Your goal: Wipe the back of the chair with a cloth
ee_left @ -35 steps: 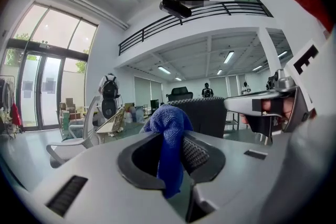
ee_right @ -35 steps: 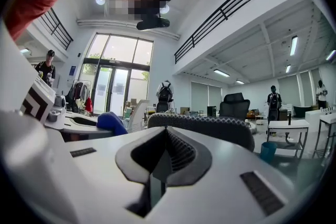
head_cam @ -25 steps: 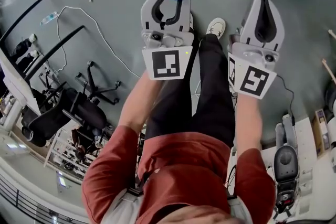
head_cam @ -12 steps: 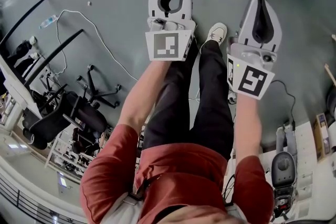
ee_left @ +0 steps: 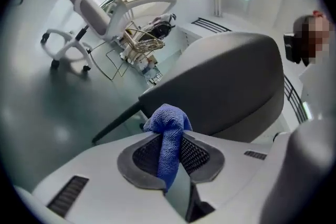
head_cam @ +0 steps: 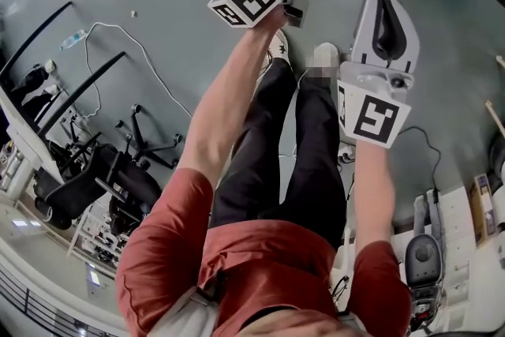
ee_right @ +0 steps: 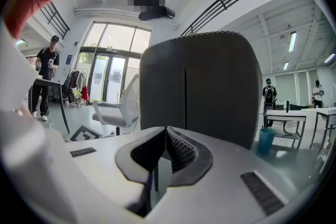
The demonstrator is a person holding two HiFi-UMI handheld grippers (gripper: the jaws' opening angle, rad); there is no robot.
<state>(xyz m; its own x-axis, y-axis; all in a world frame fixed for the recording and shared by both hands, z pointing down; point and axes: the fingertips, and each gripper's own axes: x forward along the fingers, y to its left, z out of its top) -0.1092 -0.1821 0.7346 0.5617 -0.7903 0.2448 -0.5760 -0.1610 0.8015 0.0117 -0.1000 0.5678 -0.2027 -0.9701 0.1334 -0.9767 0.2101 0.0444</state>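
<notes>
Left claw [ee_left: 169,137] around bunched blue cloth [ee_left: 167,119]

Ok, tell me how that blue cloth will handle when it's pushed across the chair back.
Probably floppy: the blue cloth bunches and droops between the jaws of the left gripper. Likely light, since one pinch holds the whole wad. Its fuzzy pile should drag rather than slide on the chair back.
</notes>
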